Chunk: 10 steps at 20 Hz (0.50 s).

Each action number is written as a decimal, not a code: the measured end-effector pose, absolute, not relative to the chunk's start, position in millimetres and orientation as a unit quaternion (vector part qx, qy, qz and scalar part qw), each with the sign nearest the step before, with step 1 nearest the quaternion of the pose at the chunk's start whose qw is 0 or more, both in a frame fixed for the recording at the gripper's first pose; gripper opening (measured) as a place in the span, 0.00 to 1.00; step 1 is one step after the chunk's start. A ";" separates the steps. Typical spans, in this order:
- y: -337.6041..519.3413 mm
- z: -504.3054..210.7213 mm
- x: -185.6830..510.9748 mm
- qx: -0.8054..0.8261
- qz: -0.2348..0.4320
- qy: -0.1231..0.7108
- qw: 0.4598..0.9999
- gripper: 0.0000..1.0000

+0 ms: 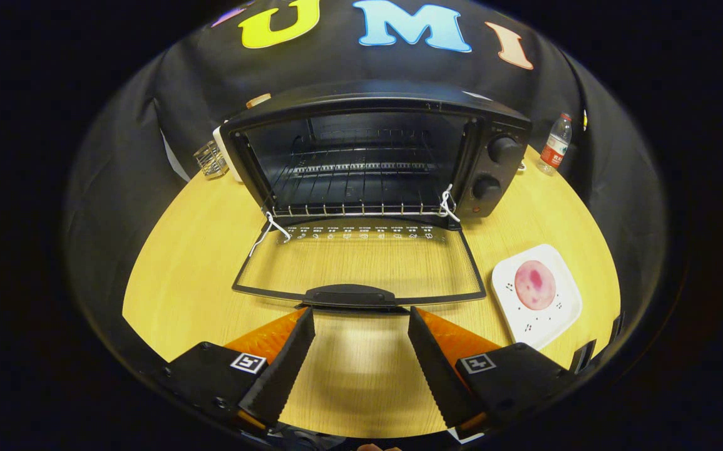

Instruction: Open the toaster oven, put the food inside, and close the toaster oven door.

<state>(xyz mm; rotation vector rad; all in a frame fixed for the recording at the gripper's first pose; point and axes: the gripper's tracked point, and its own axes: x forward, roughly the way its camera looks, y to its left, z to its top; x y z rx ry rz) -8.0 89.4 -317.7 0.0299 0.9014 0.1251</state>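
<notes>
A black toaster oven point(374, 156) stands at the far side of the wooden table. Its glass door point(361, 263) is folded down flat toward me, and the wire rack point(361, 181) inside carries nothing. The door's black handle point(350, 294) lies just ahead of my fingertips. My gripper point(361, 313) is open, with bare table between its fingers point(286, 363). A round pink piece of food point(534, 285) rests on a white square plate point(564, 313), to the right of the door and ahead of my right finger.
Two black knobs point(496, 169) sit on the oven's right panel. A water bottle point(555, 143) stands behind the oven to the right. A small wire holder point(211, 160) and a white box are at the oven's left. Bare tabletop point(192, 257) lies left of the door.
</notes>
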 end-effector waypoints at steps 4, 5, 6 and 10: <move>81.9 -311.0 -22.4 0.002 0.071 0.430 0.900 0.97; 79.1 -308.4 -28.0 -0.001 0.072 0.428 0.901 0.97; 74.2 -305.7 -31.9 -0.006 0.073 0.425 0.902 0.97; 47.1 -291.7 -45.5 -0.038 0.089 0.415 0.905 0.96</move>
